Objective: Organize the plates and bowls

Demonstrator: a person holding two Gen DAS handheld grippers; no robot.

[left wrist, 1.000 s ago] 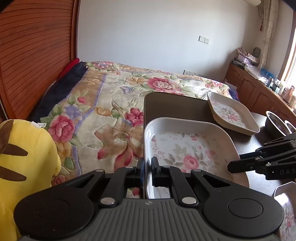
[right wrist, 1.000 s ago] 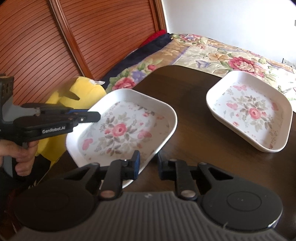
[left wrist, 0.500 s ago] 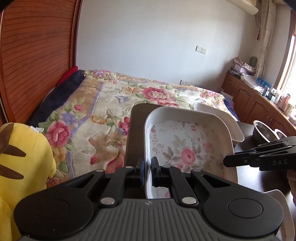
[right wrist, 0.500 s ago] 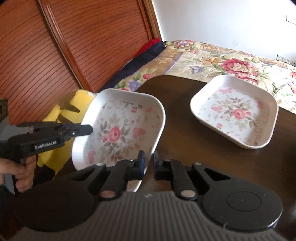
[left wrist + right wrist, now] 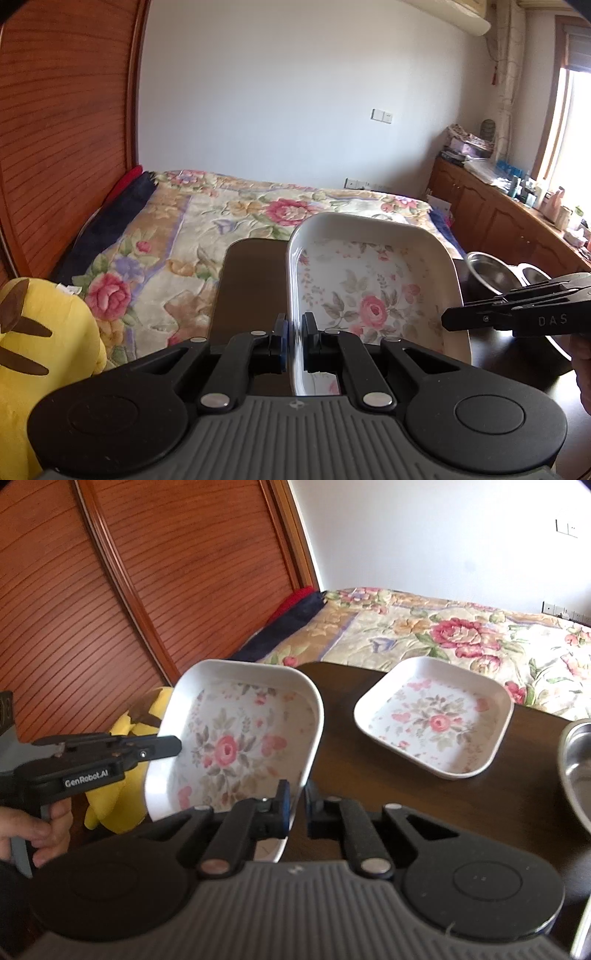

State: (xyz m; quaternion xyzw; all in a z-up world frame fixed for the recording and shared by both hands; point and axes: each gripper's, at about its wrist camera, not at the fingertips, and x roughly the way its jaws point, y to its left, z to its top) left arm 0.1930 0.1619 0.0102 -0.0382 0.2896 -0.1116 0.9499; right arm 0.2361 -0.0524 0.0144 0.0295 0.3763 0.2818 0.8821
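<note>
Floral plate [image 5: 236, 738] held tilted above table [image 5: 369, 775], both grippers on it.
L gripper [image 5: 173, 746] at plate's left rim; R gripper [image 5: 297, 805] apparently pinching near rim. 2nd floral plate [image 5: 436, 716] flat on table; steel bowl [image 5: 578, 771] at right edge.

Both grippers are raised and pinched nearly closed, the left gripper [image 5: 294, 343] at left, the right gripper [image 5: 297, 808] at right.

Black hand-held gripper [image 5: 294, 341] with grey ribbed body, silver screws.
</note>
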